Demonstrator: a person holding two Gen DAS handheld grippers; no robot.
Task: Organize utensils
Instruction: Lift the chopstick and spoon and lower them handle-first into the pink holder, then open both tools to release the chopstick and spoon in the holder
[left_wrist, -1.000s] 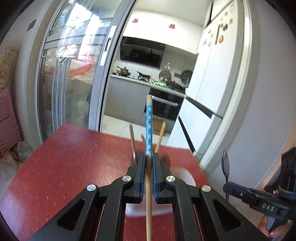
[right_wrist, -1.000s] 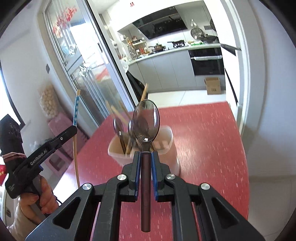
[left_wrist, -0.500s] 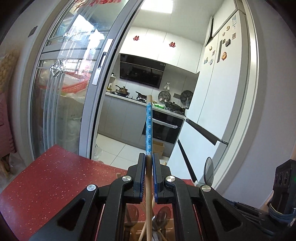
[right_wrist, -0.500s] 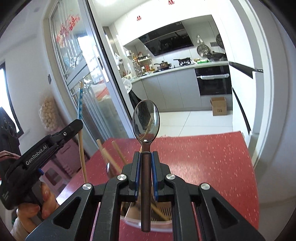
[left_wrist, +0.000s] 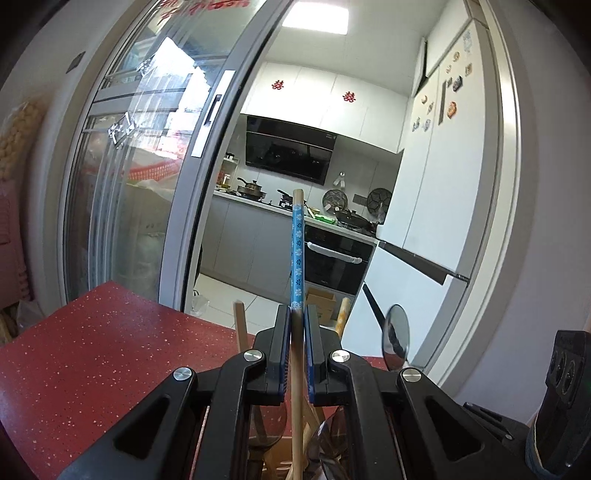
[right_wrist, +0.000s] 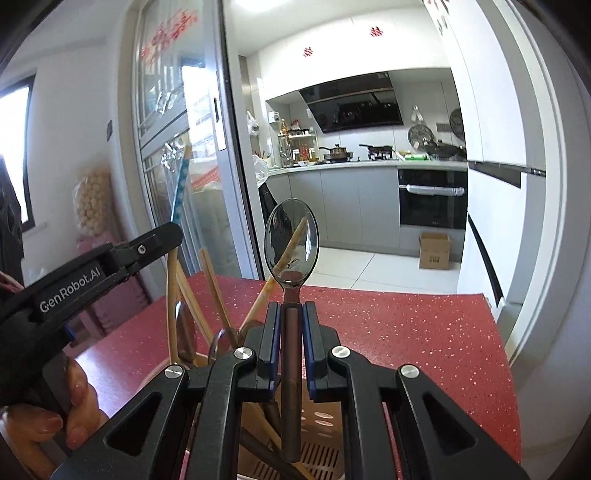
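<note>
Red and speckled, the table (left_wrist: 92, 350) sits by a glass sliding door (left_wrist: 140, 166), and a gray kitchen (right_wrist: 369, 177) shows past it.

On the left side, the left gripper (left_wrist: 297, 350) has its two fingers pressed almost together on a chopstick (left_wrist: 297, 251). That chopstick is wood with a blue flowered top, and it stands nearly straight up. Its bottom end points down into the holder below, but the tip is hidden, so I cannot tell if it touches the bottom.

In the middle is the utensil holder (right_wrist: 325, 454), a pale cup with holes in it. More wooden chopsticks (right_wrist: 210, 280) and some spoons (right_wrist: 184, 328) already stand in it and lean every which way.

On the right side, the right gripper (right_wrist: 291, 350) pinches the dark handle of a shiny spoon (right_wrist: 291, 236). Its fingers are squeezed onto it too. The spoon stands with its bowl up, and its handle end hangs just over the holder.

I think both things are being dropped into the cup now. Next, each one should go a bit lower into a free gap, and then the fingers should open so it slides in. Going slowly would help, because the leaning sticks could get bumped.
</note>
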